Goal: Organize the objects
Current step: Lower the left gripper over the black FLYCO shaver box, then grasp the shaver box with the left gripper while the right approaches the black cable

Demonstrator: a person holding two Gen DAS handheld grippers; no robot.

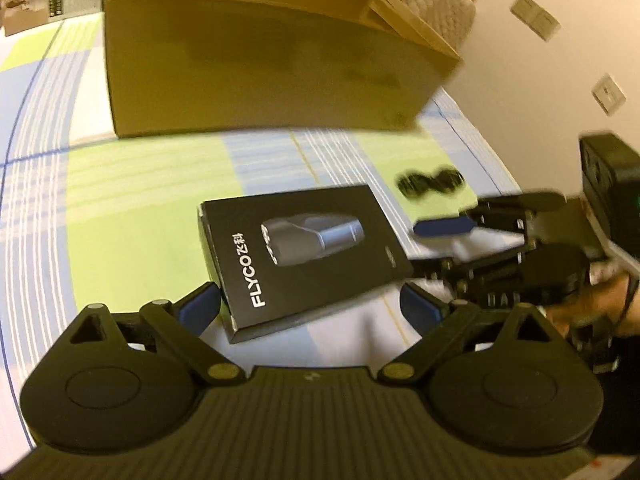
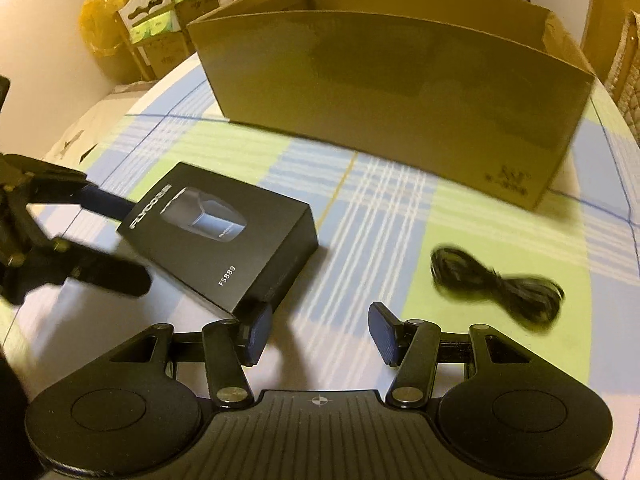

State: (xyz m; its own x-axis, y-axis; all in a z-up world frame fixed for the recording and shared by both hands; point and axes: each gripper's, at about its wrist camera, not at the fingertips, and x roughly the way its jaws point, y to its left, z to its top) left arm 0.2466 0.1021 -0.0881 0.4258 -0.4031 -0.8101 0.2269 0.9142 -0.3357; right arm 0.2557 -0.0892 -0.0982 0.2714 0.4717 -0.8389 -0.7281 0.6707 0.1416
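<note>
black shaver box (image 2: 220, 236) flat | coiled cable (image 2: 498, 282) near | cardboard box (image 2: 384, 108) open

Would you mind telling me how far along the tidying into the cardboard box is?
Done: nothing visibly; what shows of the cardboard box looks empty. In hand: nothing is gripped. The left gripper is open, straddling the black shaver box; the right gripper is open over bare cloth. Left: the shaver box and the coiled black cable both lie on the tablecloth.

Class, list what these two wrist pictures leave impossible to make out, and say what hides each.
- Cardboard box contents: both views, hidden by its near wall.
- Black cable: both views, motion blur hides its ends.
- Black shaver box: left wrist view, near corner behind the left gripper.
</note>
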